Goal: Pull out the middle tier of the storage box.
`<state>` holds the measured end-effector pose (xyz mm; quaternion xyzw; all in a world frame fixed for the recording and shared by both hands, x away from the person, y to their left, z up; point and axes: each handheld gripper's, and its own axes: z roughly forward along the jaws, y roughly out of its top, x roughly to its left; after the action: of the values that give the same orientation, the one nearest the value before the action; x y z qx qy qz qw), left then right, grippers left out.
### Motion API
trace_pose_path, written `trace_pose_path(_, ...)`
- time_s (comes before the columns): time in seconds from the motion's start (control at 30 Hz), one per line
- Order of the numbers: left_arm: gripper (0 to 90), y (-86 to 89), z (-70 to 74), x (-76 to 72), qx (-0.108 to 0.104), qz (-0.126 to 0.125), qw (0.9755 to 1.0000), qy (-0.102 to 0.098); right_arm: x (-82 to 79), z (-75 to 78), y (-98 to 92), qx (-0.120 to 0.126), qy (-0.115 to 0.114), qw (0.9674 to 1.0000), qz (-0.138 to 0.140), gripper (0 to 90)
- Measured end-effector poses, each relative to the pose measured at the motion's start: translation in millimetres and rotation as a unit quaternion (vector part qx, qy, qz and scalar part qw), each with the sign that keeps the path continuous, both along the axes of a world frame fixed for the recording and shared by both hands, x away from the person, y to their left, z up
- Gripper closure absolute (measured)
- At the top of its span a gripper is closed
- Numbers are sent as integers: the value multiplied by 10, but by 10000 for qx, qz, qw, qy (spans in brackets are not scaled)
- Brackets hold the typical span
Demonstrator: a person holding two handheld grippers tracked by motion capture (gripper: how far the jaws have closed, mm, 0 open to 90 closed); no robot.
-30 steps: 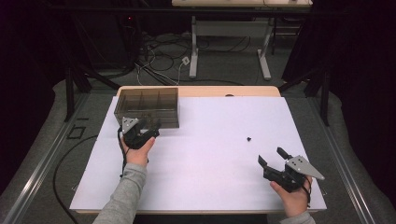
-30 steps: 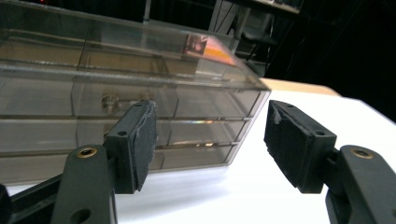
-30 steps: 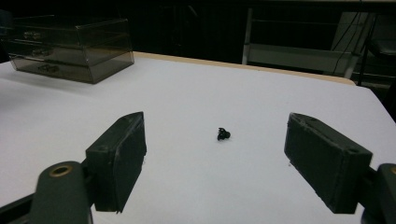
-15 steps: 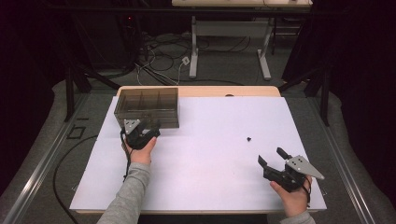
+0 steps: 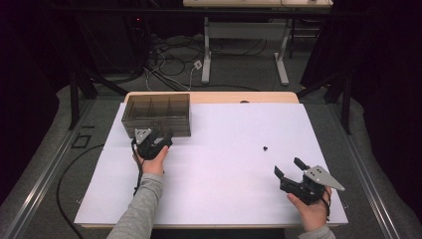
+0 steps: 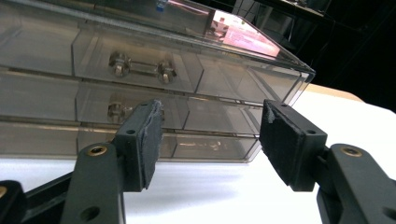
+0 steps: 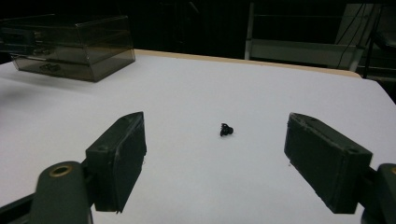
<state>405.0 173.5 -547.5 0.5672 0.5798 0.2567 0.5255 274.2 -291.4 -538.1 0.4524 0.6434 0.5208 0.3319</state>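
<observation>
With my left gripper (image 5: pixel 160 140) narrowing its empty jaws just before the drawer box (image 5: pixel 157 114), I'd centre on a drawer knob (image 6: pixel 119 62) before pinching, right gripper (image 5: pixel 288 171) idling open.

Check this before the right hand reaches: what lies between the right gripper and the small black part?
Nothing: in the right gripper view, bare white tabletop separates the open right gripper from the small black part.

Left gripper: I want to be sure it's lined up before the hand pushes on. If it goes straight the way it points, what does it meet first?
Most likely the drawer box: the left gripper, jaws open and just closing, faces its lower drawer fronts, nothing between.
</observation>
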Motion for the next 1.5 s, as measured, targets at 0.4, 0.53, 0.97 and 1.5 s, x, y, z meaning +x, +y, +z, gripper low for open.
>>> trace_pose_path(0.4,510,-23,-81,46,122,139,9996,222,21,-22,0,57,58,10000,22,205)
trace_pose_path(0.53,570,-17,-106,57,60,256,9992,304,22,-25,2,61,100,9999,35,205)
trace_pose_path(0.97,595,-13,-155,92,202,467,9981,360,26,-32,-8,102,126,9999,7,206)
trace_pose_path(1.5,697,-4,-192,136,125,666,9966,476,23,-31,-13,135,167,9998,6,208)
